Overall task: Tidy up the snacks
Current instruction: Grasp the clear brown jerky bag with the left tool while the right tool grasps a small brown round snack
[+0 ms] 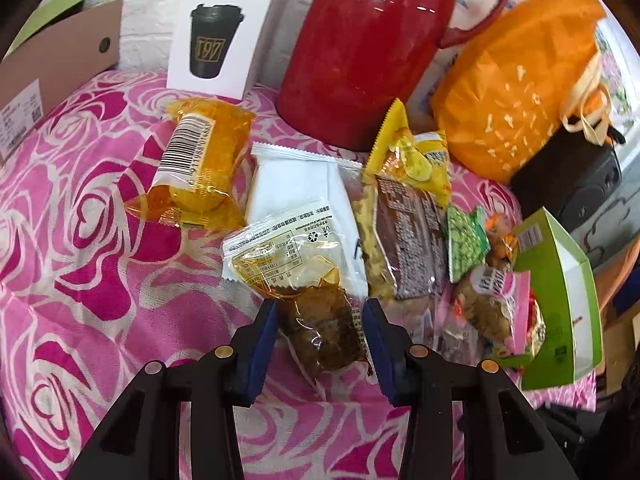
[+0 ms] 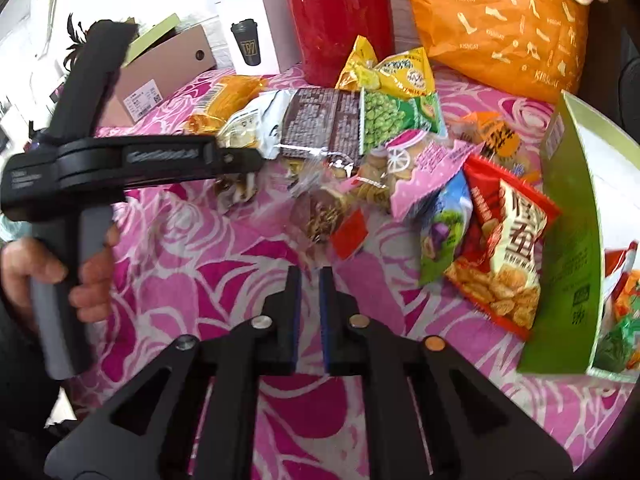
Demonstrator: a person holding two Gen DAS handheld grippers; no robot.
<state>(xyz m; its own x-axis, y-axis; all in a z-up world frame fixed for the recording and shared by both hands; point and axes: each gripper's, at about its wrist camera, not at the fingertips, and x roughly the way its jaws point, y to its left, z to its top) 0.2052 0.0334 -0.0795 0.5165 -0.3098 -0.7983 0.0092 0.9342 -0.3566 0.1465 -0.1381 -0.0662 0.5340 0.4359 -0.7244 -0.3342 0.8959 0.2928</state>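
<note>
A heap of snack packets lies on the pink rose tablecloth (image 1: 80,240). My left gripper (image 1: 320,303) is open, with its fingers on either side of a clear-wrapped brown snack (image 1: 320,332) at the heap's near edge. Behind it lie a white packet (image 1: 296,184), an orange-wrapped cake (image 1: 200,160), a brown packet (image 1: 408,240) and a green pea bag (image 1: 466,240). A green box (image 2: 572,208) stands open at the right with some packets inside. A red snack bag (image 2: 508,240) leans on it. My right gripper (image 2: 310,271) hovers shut and empty over bare cloth in front of the heap.
A red thermos jug (image 1: 360,48), an orange shopping bag (image 1: 516,80), a white cup box (image 1: 224,28) and a cardboard box (image 1: 60,68) line the back. A black device (image 1: 568,188) sits at the right. A hand (image 2: 88,280) holds the left gripper's handle.
</note>
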